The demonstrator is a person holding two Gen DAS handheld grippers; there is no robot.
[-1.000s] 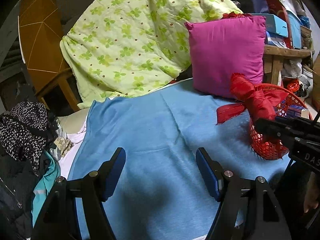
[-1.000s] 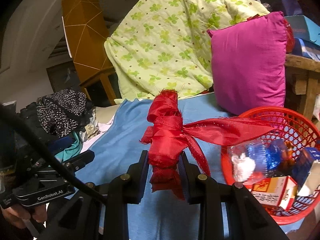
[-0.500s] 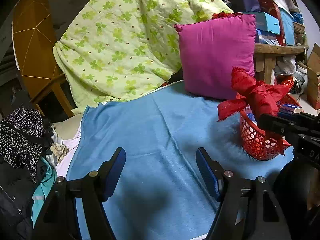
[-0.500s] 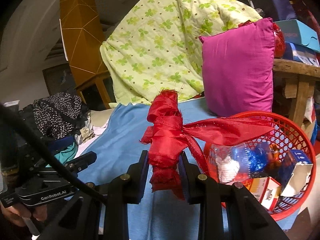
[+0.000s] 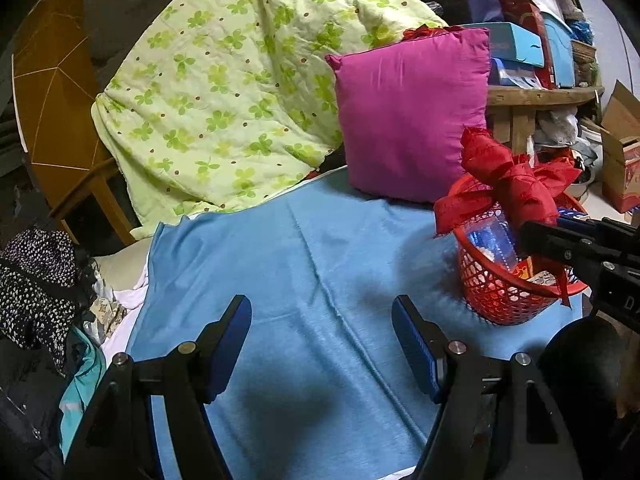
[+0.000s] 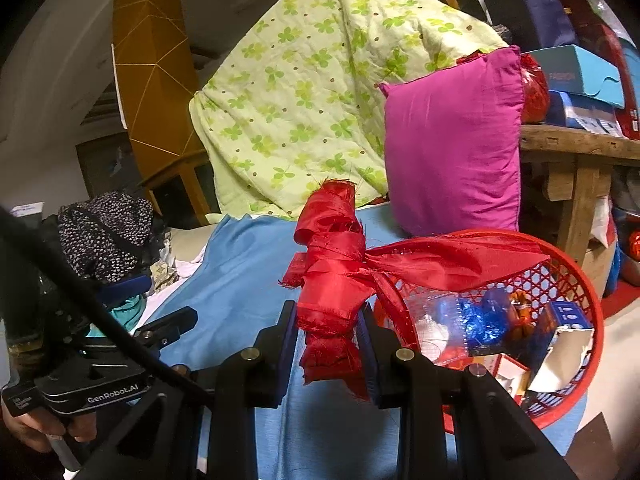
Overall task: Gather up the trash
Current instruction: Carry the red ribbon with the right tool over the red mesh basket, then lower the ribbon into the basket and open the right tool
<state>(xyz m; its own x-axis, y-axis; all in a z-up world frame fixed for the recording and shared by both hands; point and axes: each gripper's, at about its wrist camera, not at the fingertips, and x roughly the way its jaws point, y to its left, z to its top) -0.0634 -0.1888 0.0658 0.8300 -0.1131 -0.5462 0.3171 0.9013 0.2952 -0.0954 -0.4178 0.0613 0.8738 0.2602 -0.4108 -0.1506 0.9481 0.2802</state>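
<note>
1. Presently, right gripper (image 6: 326, 340) is clamped on the red ribbon bow (image 6: 340, 276), held beside the red basket (image 6: 580, 404) on the bed.
2. Left gripper (image 5: 322, 344): jaws apart, empty.
3. Advice: carry bow fully over the rim before releasing.

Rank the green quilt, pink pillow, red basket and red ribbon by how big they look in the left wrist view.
1. green quilt
2. pink pillow
3. red basket and red ribbon: look alike, so unranked; the basket is partly hidden.
</note>
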